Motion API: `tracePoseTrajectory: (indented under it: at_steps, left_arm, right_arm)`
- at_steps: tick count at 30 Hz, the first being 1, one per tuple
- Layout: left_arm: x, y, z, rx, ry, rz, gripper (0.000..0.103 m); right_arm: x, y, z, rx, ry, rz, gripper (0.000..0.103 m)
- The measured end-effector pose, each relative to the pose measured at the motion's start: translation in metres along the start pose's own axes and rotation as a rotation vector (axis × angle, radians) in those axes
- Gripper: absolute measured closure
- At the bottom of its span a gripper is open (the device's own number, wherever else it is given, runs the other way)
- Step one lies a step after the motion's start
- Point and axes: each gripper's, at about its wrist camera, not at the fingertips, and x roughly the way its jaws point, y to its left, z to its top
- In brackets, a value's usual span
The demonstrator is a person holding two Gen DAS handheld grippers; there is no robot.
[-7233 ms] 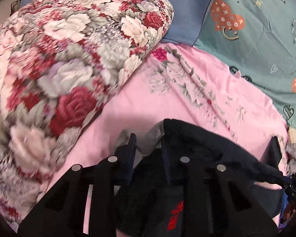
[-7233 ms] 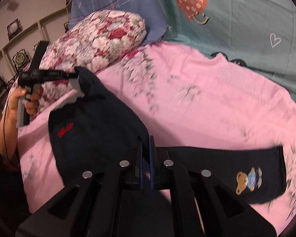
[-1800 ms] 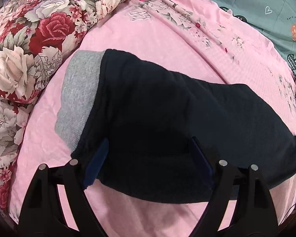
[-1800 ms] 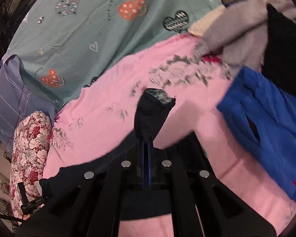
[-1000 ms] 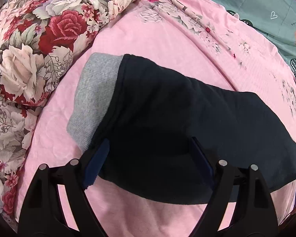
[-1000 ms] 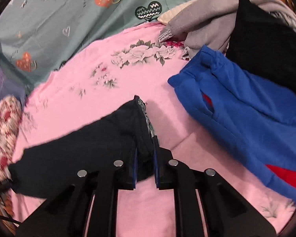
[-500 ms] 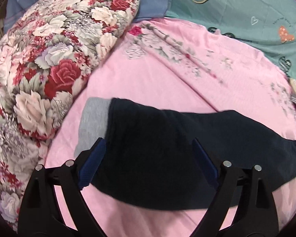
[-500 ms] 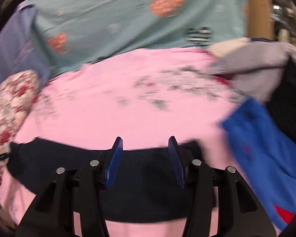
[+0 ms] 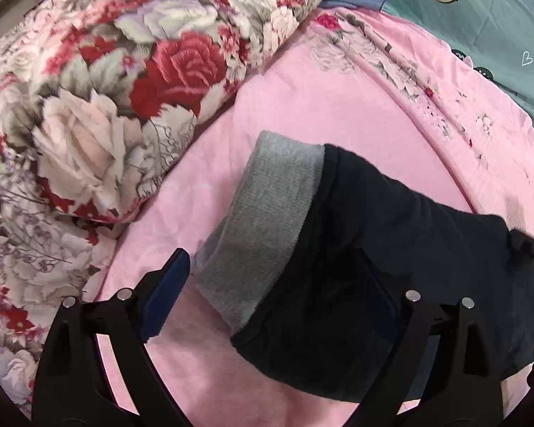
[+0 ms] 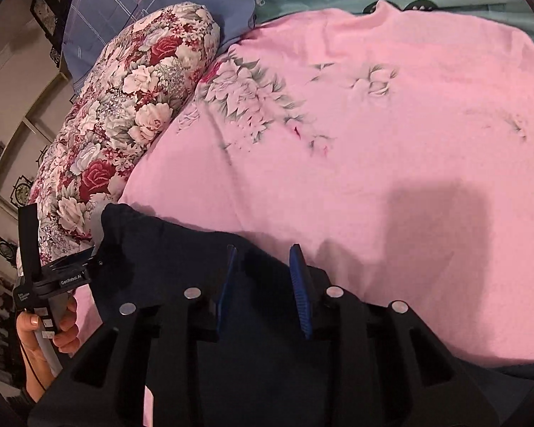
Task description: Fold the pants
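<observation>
Dark navy pants (image 9: 391, 249) with a grey ribbed waistband (image 9: 267, 213) lie flat on the pink bedsheet (image 9: 320, 106). My left gripper (image 9: 274, 295) is open and empty, low over the waistband end, its fingers either side of the waistband corner. My right gripper (image 10: 265, 281) is open and empty, just above the middle of the pants (image 10: 181, 249). The left gripper also shows in the right wrist view (image 10: 78, 267), at the waistband end, held by a hand.
A large floral bolster (image 9: 106, 89) lies along the left of the bed, close to the waistband. A blue pillow (image 10: 153, 7) and a teal quilt (image 9: 480, 17) are at the far side. Pink sheet (image 10: 373, 124) stretches beyond the pants.
My right gripper opened, let go of the pant leg end and swung left over the middle of the pants. My left gripper stayed open and moved closer to the waistband.
</observation>
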Motion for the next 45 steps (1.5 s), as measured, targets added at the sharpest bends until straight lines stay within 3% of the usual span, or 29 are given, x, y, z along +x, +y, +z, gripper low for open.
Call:
tracePoseTrajectory:
  at_steps: [2,8,11,16,23,28,32,37,41,45]
  left_arm:
    - [-0.014,-0.006,-0.001,0.019,-0.049,0.003,0.012]
    - [-0.042,-0.056,0.005,0.114,-0.126,-0.113,0.012]
    - [-0.029,-0.097,0.005,0.178,-0.101,-0.122,0.012]
    - [-0.002,-0.138,0.004,0.186,-0.025,-0.157,0.012]
    - [0.019,-0.149,-0.006,0.236,0.002,-0.092,0.012]
    - [0.016,-0.144,-0.010,0.239,0.010,-0.100,0.012]
    - [0.004,-0.137,-0.008,0.204,0.003,-0.152,0.012]
    - [-0.006,-0.140,0.013,0.177,-0.049,-0.166,0.012]
    - [0.002,-0.158,0.011,0.210,-0.022,-0.201,0.012]
    - [0.017,-0.164,-0.005,0.241,0.016,-0.191,0.011]
  right_arm:
    - [0.008,0.005,-0.005,-0.012,0.050,0.062,0.071]
    - [0.000,0.017,-0.033,-0.108,0.086,0.091,0.071]
    - [0.003,0.019,-0.044,-0.134,0.118,0.080,0.071]
    - [0.008,0.025,-0.058,-0.175,0.154,0.072,0.071]
    - [0.000,0.022,-0.051,-0.174,0.146,0.073,0.071]
    - [-0.021,0.015,-0.017,-0.170,-0.004,-0.016,0.071]
    - [0.005,0.007,0.002,-0.107,-0.004,-0.048,0.071]
    - [0.016,0.015,-0.019,-0.154,0.073,0.020,0.071]
    - [0.012,0.019,-0.035,-0.191,0.077,0.034,0.071]
    - [0.011,0.025,-0.042,-0.215,0.066,0.016,0.071]
